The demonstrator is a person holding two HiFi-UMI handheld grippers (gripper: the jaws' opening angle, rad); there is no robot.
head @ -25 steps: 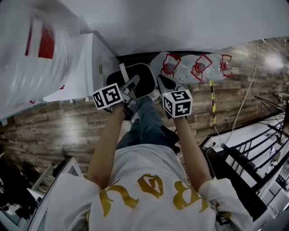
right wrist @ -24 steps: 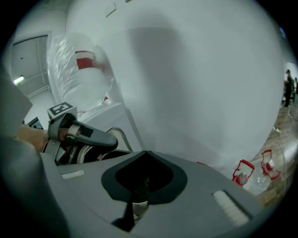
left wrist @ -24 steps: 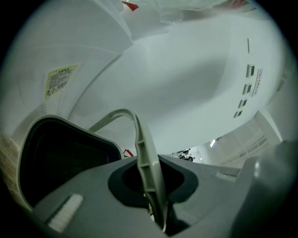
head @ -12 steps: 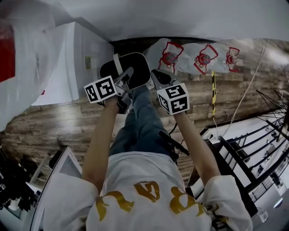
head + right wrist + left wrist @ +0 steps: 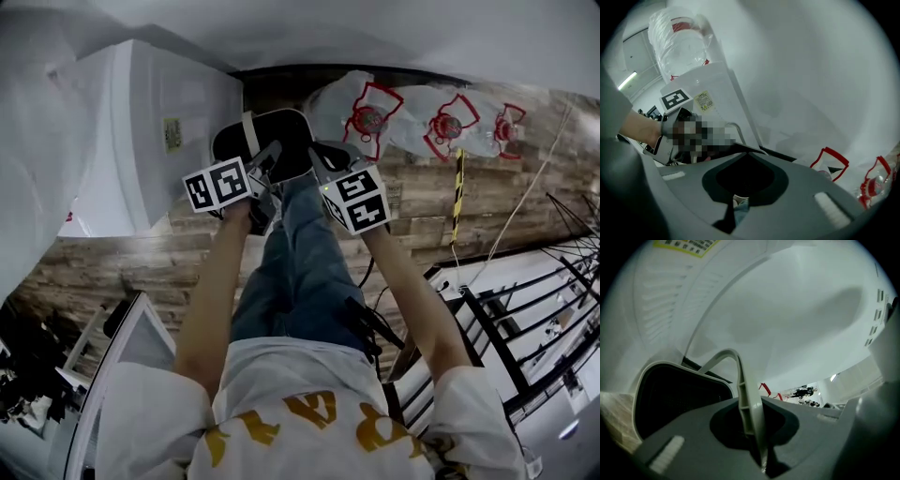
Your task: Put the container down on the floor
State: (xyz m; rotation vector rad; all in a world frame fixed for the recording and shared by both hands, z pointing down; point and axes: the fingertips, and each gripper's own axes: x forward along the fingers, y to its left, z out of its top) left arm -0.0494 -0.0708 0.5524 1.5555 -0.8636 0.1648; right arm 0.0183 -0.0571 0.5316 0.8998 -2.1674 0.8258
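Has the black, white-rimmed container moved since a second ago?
Cannot tell: the black container sits between white cabinet and bottled-water packs as before; the camera shifted.

Both arms reach forward and down from the shoulders, nearly straight, the left arm (image 5: 211, 291) and right arm (image 5: 412, 291) converging toward the far end. The left gripper (image 5: 265, 161) and right gripper (image 5: 325, 157) sit just beside each other, marker cubes turned upward. The left gripper's jaws are clamped on the container's (image 5: 281, 136) pale handle (image 5: 746, 394). The right gripper's jaws are drawn together on the container's dark rim.
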